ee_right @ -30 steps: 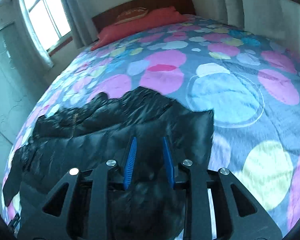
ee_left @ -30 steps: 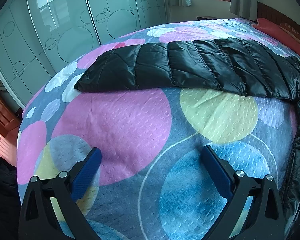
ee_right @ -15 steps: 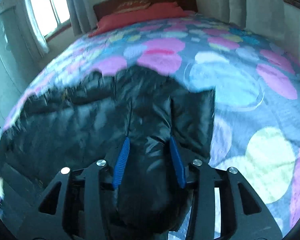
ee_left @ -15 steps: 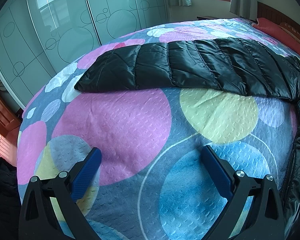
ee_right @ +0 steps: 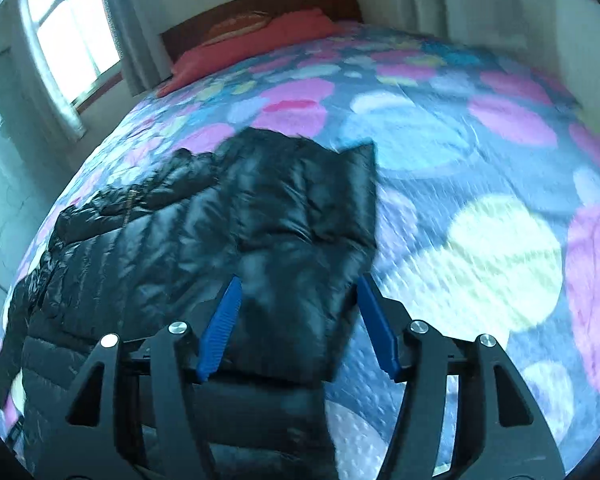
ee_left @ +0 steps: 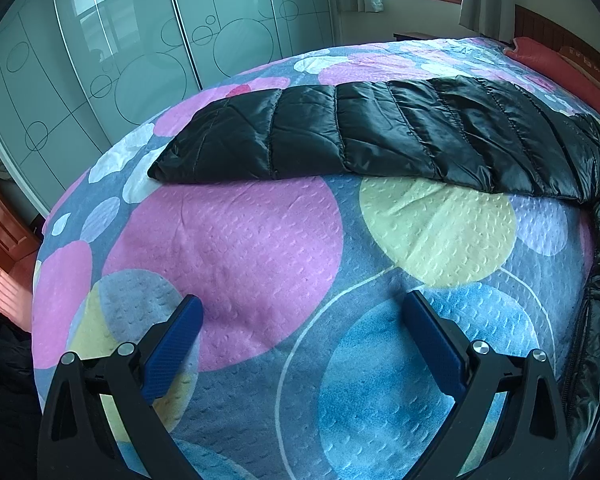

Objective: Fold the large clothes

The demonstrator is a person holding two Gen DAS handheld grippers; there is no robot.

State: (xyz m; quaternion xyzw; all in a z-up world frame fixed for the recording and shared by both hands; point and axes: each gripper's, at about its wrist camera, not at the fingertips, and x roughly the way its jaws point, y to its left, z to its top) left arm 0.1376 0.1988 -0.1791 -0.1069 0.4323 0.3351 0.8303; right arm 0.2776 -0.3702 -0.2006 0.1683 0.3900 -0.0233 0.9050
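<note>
- The right tongs [ee_right: 298, 320] are letting go: a second ago their blue pads were pinched narrowly on a fold of the black puffer jacket [ee_right: 204, 240], and now the jaws are opening, about half wide. The folded-over sleeve [ee_right: 300, 216] lies between the pads, but neither pad presses on it.
- The right tongs have also dropped lower and nearer the bedspread [ee_right: 500, 240] during that second; the picture is smeared by the motion.
- The sleeve now rests across the jacket's body instead of hanging from the tongs, its cuff end pointing toward the headboard [ee_right: 260, 4] and red pillow [ee_right: 256, 36].
- My reading: this sleeve fold has just been laid down and released, so one side of the jacket is turned in.
- The left tongs [ee_left: 302, 334] have not moved. They hang wide and empty over the spotted bedspread [ee_left: 260, 240], touching nothing.
- In the left view, the other sleeve [ee_left: 360, 136] lies stretched out flat across the bed, well ahead of the left tongs, unchanged over the second.
- The jacket's body [ee_left: 596, 320] runs down the right edge of that view.
- So the likely next step is bringing that outstretched sleeve in over the body; the slippery, puffy fabric may spring back once released.
- Beyond the bed stand glass wardrobe doors [ee_left: 120, 60] and a window [ee_right: 72, 44].
</note>
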